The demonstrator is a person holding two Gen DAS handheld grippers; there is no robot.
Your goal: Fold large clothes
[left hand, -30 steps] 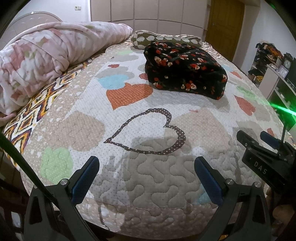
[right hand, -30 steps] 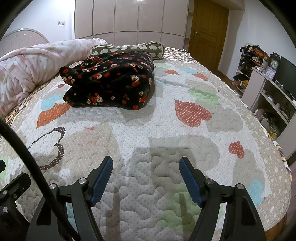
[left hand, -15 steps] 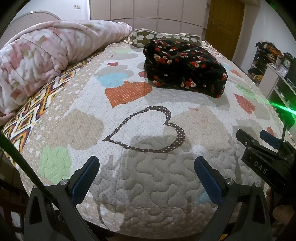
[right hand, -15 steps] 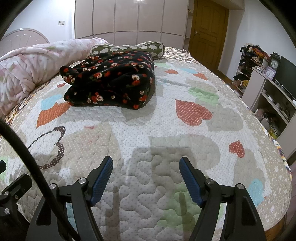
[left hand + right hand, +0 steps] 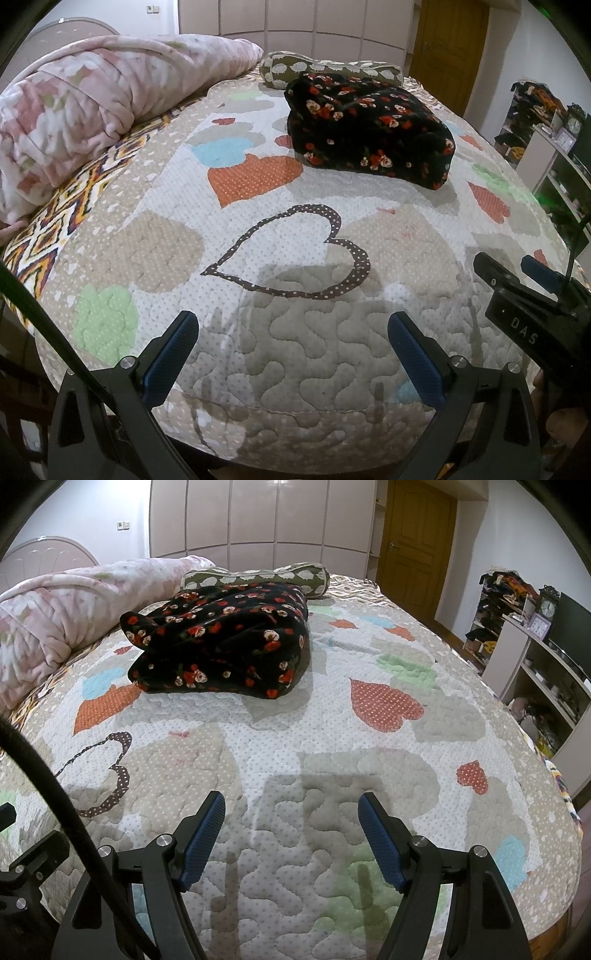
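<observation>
Both the left claw (image 5: 291, 350) and the right claw (image 5: 291, 830) hang wide and empty over the near edge of the heart-patterned quilted bed (image 5: 369, 738), while the black fleece garment with red flowers (image 5: 221, 646) lies far up the bed as a compact bundle — so the folding looks done, or another garment is needed, and any next move means a long reach forward. Only the left view shows the right claw's body at its right edge; only the right view shows the shelf unit with a clock (image 5: 546, 635).
</observation>
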